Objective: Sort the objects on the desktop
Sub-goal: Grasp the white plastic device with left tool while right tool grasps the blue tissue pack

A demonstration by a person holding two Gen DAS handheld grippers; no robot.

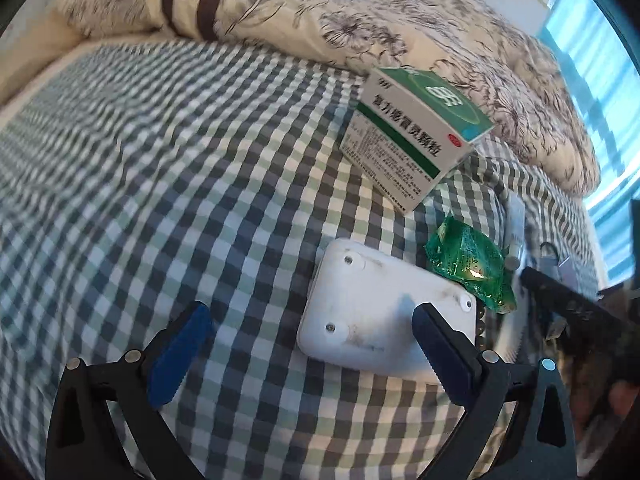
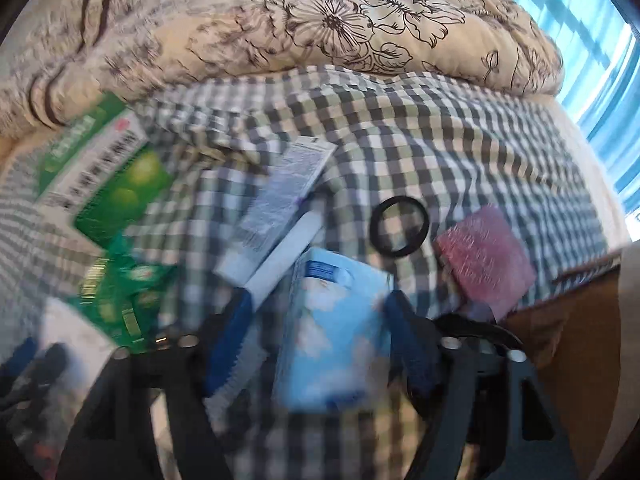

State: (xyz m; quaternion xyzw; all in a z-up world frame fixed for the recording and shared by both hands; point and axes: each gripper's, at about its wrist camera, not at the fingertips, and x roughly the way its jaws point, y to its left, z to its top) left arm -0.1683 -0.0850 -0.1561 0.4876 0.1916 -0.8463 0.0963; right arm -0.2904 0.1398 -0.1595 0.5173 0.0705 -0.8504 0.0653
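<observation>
Checked bedsheet [image 1: 168, 184] fills both views, with the flowered quilt [image 1: 440, 32] bunched across the top of each frame. Next in size, my left gripper [image 1: 312, 344] stands with fingers spread wide and empty at the bottom of its frame, its right pad just over the edge of the white case [image 1: 372, 312] lying lower centre. Above that, toward the upper right, the green medicine box [image 1: 416, 132] sits tilted, and the green foil packet [image 1: 468, 268] lies just right of the case.

My right gripper [image 2: 324, 332] is parted around the pale blue pack [image 2: 336, 332] at lower centre; the blur is heavy, so I think the pads flank it without pinching yet. Up and left of it lies the white tube [image 2: 280, 200], to the right the pink pad [image 2: 486, 256], between them the small black ring [image 2: 399, 226].

I judge I am at the picking stage: the right fingers need to close squarely on the blue pack.
</observation>
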